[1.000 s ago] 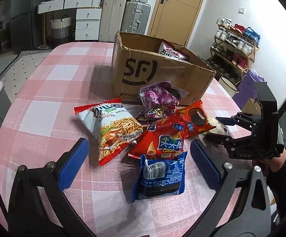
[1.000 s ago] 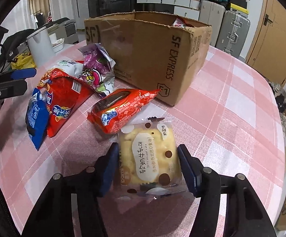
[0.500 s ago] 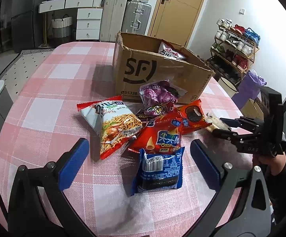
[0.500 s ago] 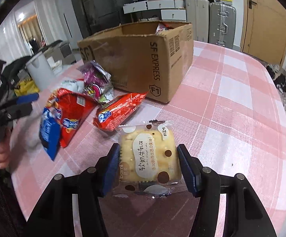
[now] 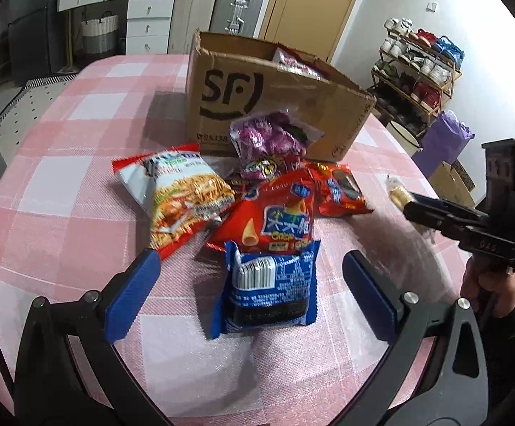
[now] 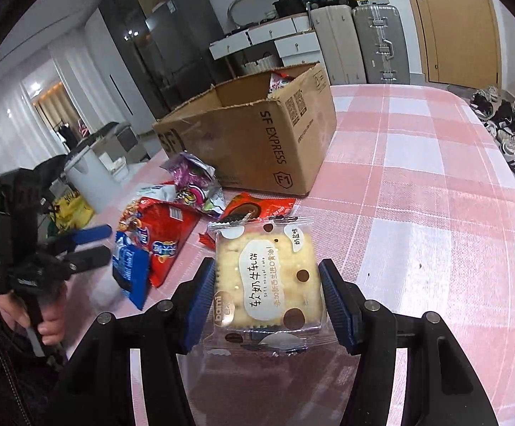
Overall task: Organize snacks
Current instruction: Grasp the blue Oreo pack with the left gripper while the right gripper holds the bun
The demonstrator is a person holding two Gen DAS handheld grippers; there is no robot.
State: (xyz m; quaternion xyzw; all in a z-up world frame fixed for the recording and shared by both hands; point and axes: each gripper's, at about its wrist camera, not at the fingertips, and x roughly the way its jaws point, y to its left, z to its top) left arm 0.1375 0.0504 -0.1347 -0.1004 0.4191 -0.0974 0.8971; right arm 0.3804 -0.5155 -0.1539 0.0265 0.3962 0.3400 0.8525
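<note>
Two grippers: right gripper (image 6: 267, 294) fingers grasping cracker pack (image 6: 268, 277); left gripper (image 5: 250, 287) fingers spread above pink checked tablecloth (image 5: 80, 135).

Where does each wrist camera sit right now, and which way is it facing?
Left wrist: on the left gripper, open over the blue packet, facing the SF box; the right gripper and its hand show at right.
Right wrist: on the right gripper, shut on the cracker packet, facing the box; the left gripper shows at left.
Shared: box, snack pile, pink checked table.
</note>
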